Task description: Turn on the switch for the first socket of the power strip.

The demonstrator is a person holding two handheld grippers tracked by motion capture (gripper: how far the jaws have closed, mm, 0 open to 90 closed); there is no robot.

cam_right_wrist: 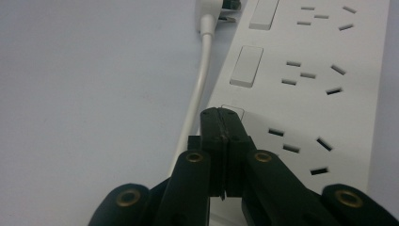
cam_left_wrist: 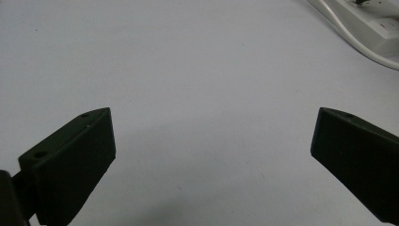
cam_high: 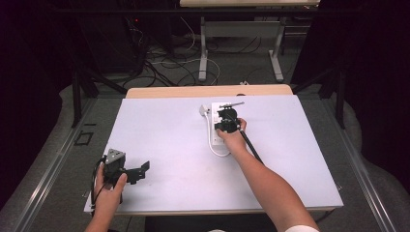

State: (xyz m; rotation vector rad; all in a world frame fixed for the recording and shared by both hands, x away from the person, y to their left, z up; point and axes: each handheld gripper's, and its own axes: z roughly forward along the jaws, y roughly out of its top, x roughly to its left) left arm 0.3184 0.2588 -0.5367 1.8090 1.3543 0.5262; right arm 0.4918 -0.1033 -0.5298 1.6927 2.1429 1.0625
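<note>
Pressing on a switch (cam_right_wrist: 232,111) of the power strip (cam_right_wrist: 329,94), the right tool (cam_right_wrist: 221,113) is pressed together.

Your left gripper (cam_left_wrist: 211,155) holds its jaws wide apart over the bare white table (cam_left_wrist: 188,70); a power strip (cam_left_wrist: 371,23) lies far off.

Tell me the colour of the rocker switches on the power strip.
White, same as the power strip; the rocker switches show best in the right gripper view.

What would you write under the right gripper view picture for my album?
Shut right gripper with its tip on a switch of the white power strip, beside its cord.
</note>
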